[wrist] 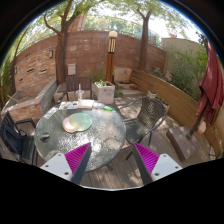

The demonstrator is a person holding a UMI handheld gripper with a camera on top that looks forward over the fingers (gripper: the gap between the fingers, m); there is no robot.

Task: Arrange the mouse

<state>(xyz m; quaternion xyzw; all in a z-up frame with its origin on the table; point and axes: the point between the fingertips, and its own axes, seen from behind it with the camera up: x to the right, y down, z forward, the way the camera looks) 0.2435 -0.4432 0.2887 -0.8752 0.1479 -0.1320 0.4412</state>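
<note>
A round glass table (pixel 95 140) stands on a wooden deck, ahead and left of my fingers. A pale green round mat (pixel 77 122) lies on it. A small dark object (pixel 45 137) sits near the table's left rim; I cannot tell if it is the mouse. My gripper (pixel 112 152) is open and empty, held well above the deck at the table's near edge. Its magenta pads (pixel 76 158) are wide apart, with only the table edge and deck boards between them.
Metal chairs stand round the table, one at the left (pixel 15 135) and one at the right (pixel 150 115). A white planter (pixel 104 92) stands beyond the table. A brick wall (pixel 85 55), a lamp post (pixel 111 50) and trees are behind. A person in red (pixel 212 90) stands at the right.
</note>
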